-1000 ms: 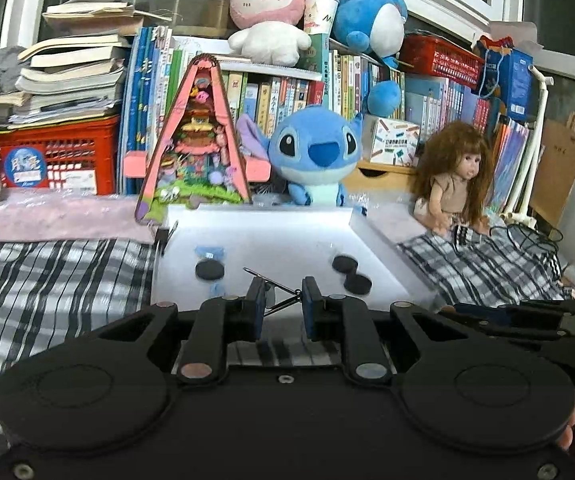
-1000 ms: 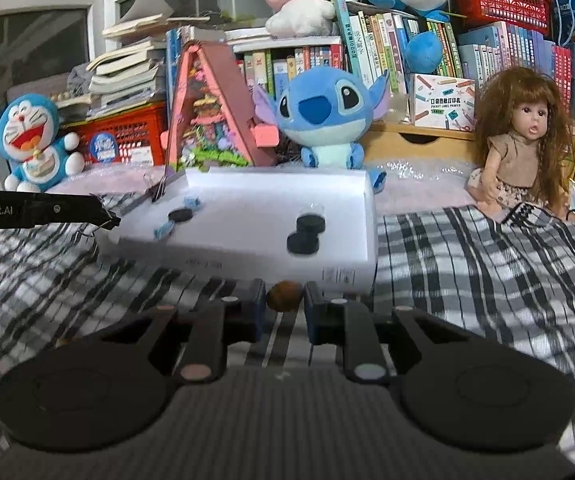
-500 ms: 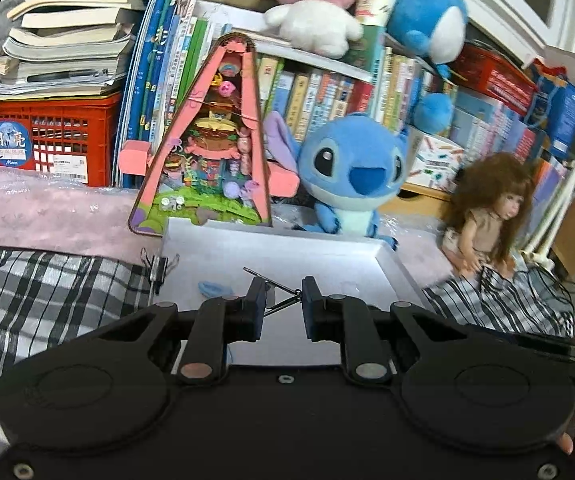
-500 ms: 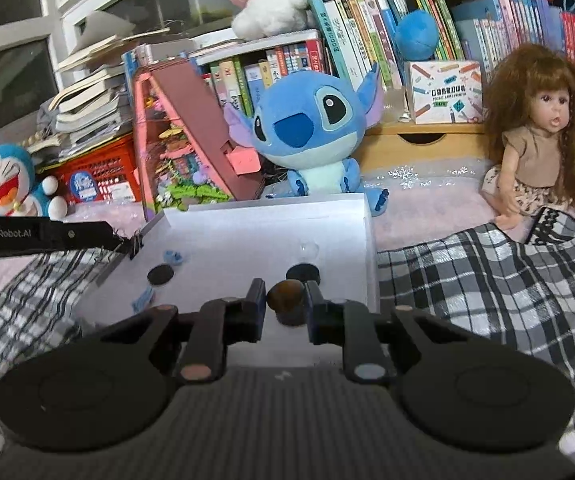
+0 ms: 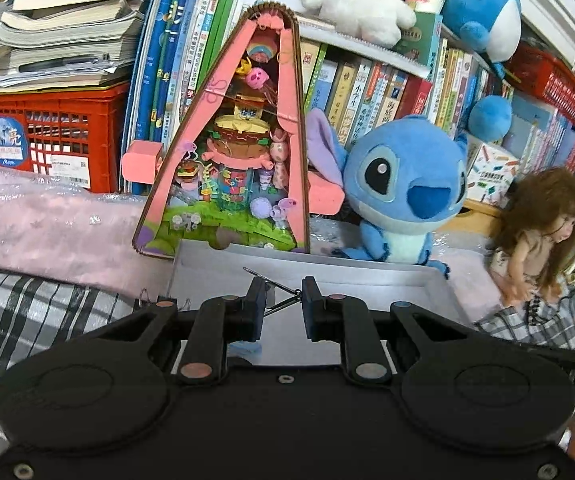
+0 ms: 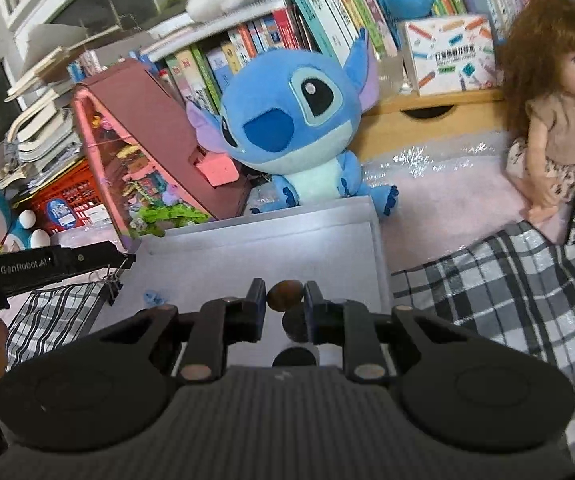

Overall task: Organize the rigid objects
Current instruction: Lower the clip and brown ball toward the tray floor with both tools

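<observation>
A white shallow tray [image 5: 367,276] [image 6: 271,240] lies on the checked cloth. My left gripper [image 5: 283,300] is shut on a thin metal wire clip [image 5: 271,282] and holds it over the tray's near left part. My right gripper [image 6: 285,298] is shut on a small brown round piece [image 6: 284,295] over the tray's right side. Two black discs [image 6: 293,328] lie in the tray right under the right gripper. A small light-blue piece [image 6: 153,297] lies in the tray at the left; one also shows under the left fingers [image 5: 243,347].
A pink triangular toy house [image 5: 231,152], a blue plush [image 5: 403,192] and a doll [image 6: 559,112] stand behind the tray. Books and a red crate [image 5: 47,136] fill the back. A binder clip [image 6: 109,280] sits at the tray's left edge. The left gripper's body [image 6: 47,266] shows at the left.
Both grippers have moved forward over the tray and closer to it. The brown piece and the wire clip stay held. The discs now lie under the right gripper.
</observation>
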The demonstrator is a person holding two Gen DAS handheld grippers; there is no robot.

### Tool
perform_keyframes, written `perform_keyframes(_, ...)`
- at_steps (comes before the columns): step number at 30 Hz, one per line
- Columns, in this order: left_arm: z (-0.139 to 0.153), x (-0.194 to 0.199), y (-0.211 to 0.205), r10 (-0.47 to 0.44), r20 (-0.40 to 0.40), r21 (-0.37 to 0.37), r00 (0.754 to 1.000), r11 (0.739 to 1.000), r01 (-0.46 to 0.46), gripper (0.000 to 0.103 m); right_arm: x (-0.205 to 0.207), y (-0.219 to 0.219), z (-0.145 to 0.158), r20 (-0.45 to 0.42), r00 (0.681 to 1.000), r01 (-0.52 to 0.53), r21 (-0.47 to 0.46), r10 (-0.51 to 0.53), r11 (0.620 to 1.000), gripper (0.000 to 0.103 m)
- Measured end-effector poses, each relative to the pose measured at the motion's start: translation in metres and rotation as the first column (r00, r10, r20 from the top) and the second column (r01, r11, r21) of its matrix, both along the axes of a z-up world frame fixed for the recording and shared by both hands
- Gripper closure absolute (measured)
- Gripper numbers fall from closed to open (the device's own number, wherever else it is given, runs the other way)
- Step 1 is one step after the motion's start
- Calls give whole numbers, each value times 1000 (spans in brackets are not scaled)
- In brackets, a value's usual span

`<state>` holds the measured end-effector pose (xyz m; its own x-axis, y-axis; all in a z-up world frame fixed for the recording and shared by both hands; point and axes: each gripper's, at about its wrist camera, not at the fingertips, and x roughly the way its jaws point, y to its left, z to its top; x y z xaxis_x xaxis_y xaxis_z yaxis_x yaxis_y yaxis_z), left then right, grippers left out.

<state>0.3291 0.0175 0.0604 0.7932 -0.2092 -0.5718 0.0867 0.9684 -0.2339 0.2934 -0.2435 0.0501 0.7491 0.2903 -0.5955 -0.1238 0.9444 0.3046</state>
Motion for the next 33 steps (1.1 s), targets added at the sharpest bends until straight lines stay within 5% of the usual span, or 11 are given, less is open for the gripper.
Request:
perform_keyframes(17, -35, 35, 0, 13, -29, 36, 999, 999, -12, 85, 77, 24, -26, -77, 997, 14, -63, -18, 998, 79)
perform_keyframes(33, -52, 39, -7, 1, -20, 88, 1000, 996, 1, 85, 94, 30, -46, -111, 993, 27, -95, -38, 995, 78)
